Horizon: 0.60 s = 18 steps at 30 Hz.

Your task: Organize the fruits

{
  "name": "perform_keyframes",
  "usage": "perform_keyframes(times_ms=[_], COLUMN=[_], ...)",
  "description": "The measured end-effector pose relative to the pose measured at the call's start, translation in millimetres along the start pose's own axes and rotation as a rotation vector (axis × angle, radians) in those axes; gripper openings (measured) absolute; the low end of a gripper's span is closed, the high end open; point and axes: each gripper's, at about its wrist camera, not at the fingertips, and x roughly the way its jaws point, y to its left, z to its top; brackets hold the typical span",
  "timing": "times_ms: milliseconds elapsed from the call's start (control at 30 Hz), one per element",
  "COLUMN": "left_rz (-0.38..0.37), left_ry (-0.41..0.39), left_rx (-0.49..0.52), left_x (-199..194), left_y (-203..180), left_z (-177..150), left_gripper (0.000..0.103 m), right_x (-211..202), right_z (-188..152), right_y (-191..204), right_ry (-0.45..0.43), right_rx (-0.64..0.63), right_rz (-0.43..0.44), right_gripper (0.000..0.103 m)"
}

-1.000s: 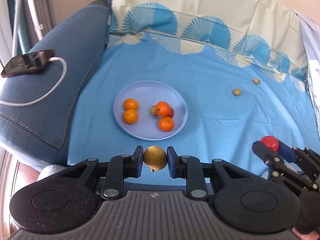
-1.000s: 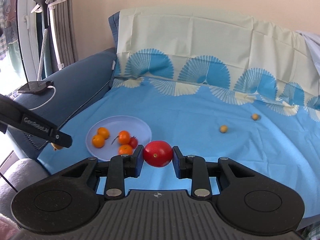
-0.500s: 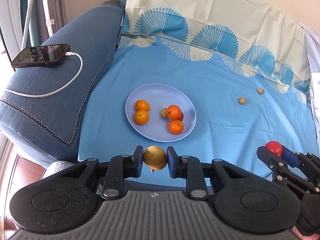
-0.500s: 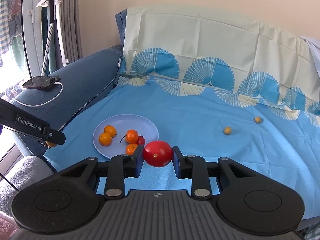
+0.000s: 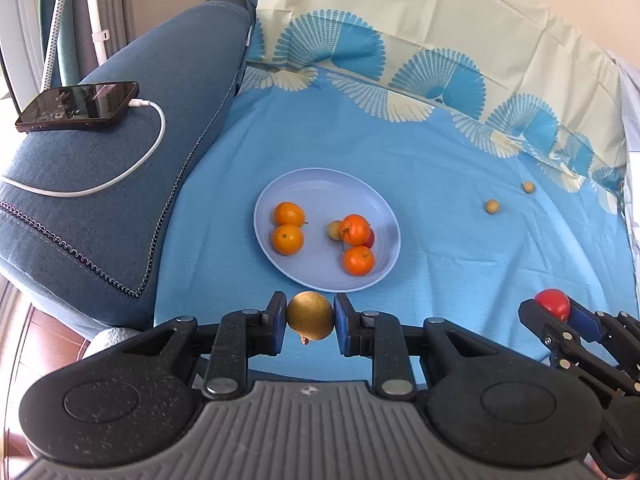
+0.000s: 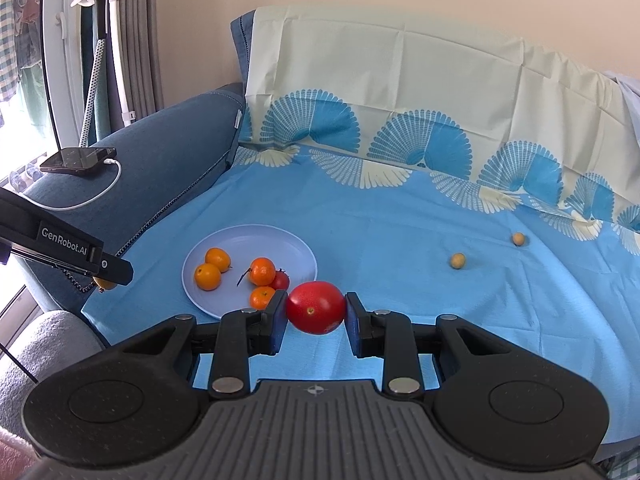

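My left gripper (image 5: 310, 316) is shut on a brown-yellow pear (image 5: 310, 315), just in front of the near rim of a pale blue plate (image 5: 320, 184). The plate holds several oranges (image 5: 287, 239), a small yellow fruit (image 5: 334, 229) and a small red fruit (image 5: 370, 239) partly hidden behind them. My right gripper (image 6: 316, 307) is shut on a red tomato (image 6: 316, 306), right of the plate (image 6: 256, 236). It also shows in the left wrist view (image 5: 554, 304). Two small yellow fruits (image 5: 492, 206) (image 5: 528, 187) lie loose on the blue cloth at far right.
A blue sofa arm (image 5: 120, 152) at left carries a phone (image 5: 78, 106) on a white charging cable (image 5: 120, 178). The patterned cloth runs up the sofa back (image 5: 440, 20). A garment steamer (image 6: 98, 40) stands by the curtains at far left.
Both grippers have pulled back and risen a little, so the plate and cloth appear farther and the phone shows fuller. Both keep their fruits. Nothing on the cloth moved.
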Motion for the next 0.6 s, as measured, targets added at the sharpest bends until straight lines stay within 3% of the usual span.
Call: perform_keyframes(times_ms=[600], left_rz=[0.041], left_ry=[0.044], left_rx=[-0.023], left_x=[49.8], left_y=[17.8], left_z=[32.2], left_gripper=[0.028], right_x=[54.6], right_z=[18.5], right_y=[14.9], right_ry=[0.029], right_rx=[-0.029], right_rz=[0.061], right_gripper=[0.032])
